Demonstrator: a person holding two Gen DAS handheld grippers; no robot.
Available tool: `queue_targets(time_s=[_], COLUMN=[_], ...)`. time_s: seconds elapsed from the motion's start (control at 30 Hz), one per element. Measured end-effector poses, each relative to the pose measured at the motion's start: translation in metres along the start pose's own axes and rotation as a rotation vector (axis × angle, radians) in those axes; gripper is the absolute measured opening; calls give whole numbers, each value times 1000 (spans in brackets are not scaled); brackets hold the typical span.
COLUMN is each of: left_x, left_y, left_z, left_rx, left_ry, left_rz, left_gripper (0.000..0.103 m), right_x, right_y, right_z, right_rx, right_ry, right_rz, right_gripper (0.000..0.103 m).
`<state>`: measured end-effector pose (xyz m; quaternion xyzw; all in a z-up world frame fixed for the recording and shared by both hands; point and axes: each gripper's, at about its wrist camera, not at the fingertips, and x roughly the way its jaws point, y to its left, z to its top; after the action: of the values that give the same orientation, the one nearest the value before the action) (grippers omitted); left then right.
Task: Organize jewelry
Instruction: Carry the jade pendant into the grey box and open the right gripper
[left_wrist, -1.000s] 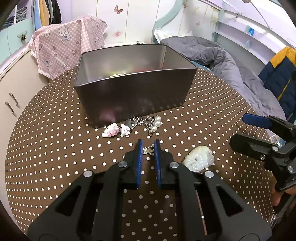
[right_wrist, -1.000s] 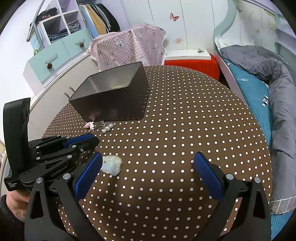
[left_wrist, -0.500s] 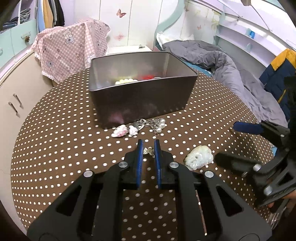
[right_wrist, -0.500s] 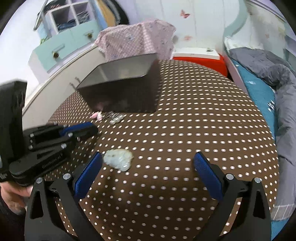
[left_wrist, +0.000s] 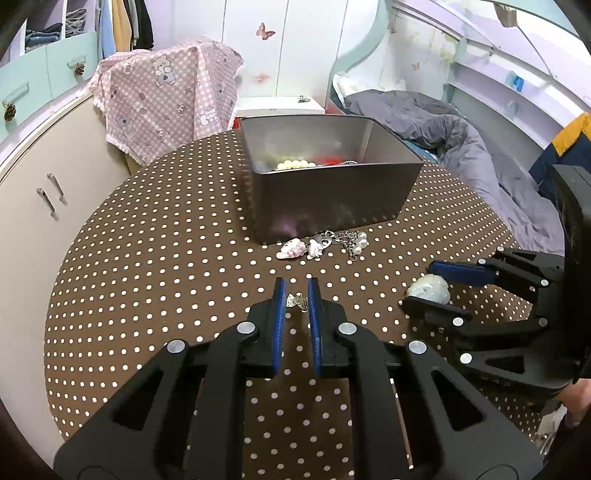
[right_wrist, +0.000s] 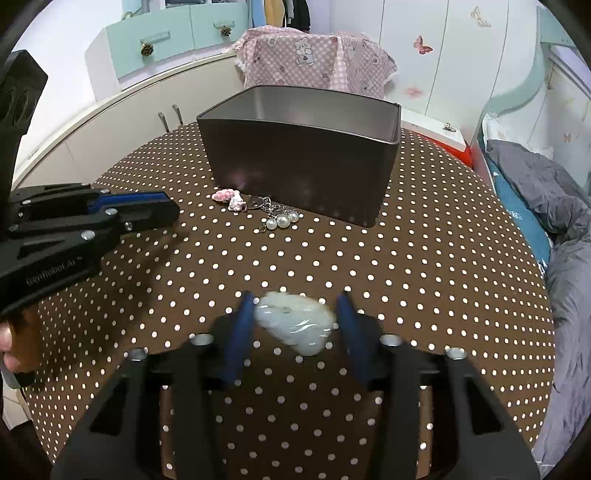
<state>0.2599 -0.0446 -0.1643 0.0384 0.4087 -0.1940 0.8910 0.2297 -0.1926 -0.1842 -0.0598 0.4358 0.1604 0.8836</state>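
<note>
A dark metal tin (left_wrist: 332, 199) (right_wrist: 299, 166) stands on the dotted brown table, with pearl beads (left_wrist: 291, 164) and something red inside. A keychain (left_wrist: 321, 245) (right_wrist: 258, 210) with pink and white charms and pearls lies in front of it. My left gripper (left_wrist: 296, 291) (right_wrist: 171, 212) is shut on a small silver charm (left_wrist: 297, 301), held just above the cloth. A pale jade pendant (right_wrist: 295, 321) (left_wrist: 430, 290) lies on the cloth between the fingers of my right gripper (right_wrist: 294, 306) (left_wrist: 419, 286). Its jaws are closing around the pendant, with a sliver of gap on the right side.
The round table (left_wrist: 166, 258) drops off at its edges. A pink checked cloth (left_wrist: 166, 92) hangs behind the tin, cream cabinets (left_wrist: 33, 206) stand on the left, and a bed with a grey duvet (left_wrist: 461, 147) is on the right. A hand (right_wrist: 11, 350) holds the left gripper.
The right gripper swung over to the jade pendant, rolled, and narrowed its wide-open jaws around it. The left gripper rose a little with the silver charm still between its pads.
</note>
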Motion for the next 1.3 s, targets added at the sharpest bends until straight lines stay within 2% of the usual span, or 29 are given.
queue_targets(time_s=[0.23, 0.43, 0.63, 0.8, 0.93, 1.07, 1.3], left_x=[-13, -32, -63, -85, -88, -79, -57], left_y=[3, 5, 8, 7, 9, 13, 9], left_z=[0, 4, 21, 56, 87, 111, 135], left_rx=[-10, -16, 1, 35, 26, 10, 25], left_ry=[-29, -73, -147, -232, -263, -256, -221], left_rz=[-4, -14, -30, -24, -78, -108, -108], left_gripper=[12, 12, 12, 12, 12, 12, 12], right_x=[-13, -40, -79, -106, -115, -108, -77], right_y=[-1, -3, -14, -27, -40, -52, -64], right_z=[-4, 13, 50, 87, 121, 137, 151], right_rx=[12, 19, 9, 8, 37, 83, 136], right_ry=[-13, -79, -187, -283, -334, -333, -261], right_rz=[23, 39, 45, 52, 86, 104, 134], right_gripper=[41, 41, 41, 41, 41, 41, 41])
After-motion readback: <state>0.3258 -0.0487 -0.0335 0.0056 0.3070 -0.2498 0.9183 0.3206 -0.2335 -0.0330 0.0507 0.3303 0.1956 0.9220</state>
